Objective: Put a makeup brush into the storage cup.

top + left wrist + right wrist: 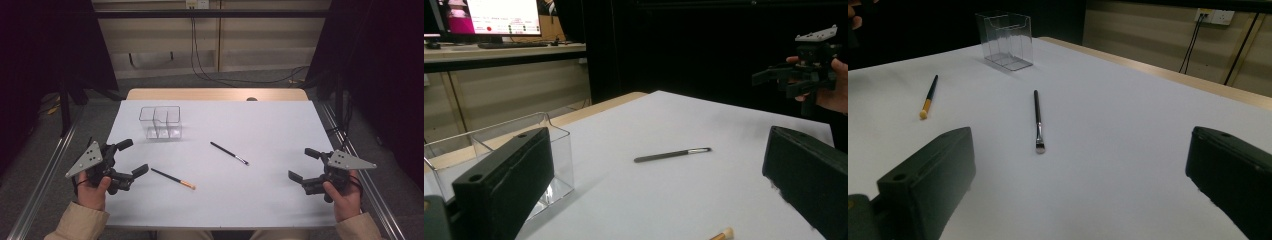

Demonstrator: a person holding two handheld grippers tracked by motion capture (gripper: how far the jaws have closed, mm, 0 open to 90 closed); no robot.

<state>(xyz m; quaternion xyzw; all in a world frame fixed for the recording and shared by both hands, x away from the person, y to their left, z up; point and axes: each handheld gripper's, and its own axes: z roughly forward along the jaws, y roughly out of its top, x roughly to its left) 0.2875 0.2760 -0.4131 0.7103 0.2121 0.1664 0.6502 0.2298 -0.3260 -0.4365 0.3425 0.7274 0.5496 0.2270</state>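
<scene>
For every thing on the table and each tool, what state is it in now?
Clear organizer box: upright, empty.
Silver-tipped brush: lying flat, untouched.
Orange-tipped brush: lying flat, untouched.
Left tool: open, holding nothing.
Right tool: open, holding nothing.

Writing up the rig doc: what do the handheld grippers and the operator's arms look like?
Both the left gripper and the right gripper are black, each with two blocky black fingers and a grey three-cornered plate with dark holes on top. The sleeves are tan.
</scene>
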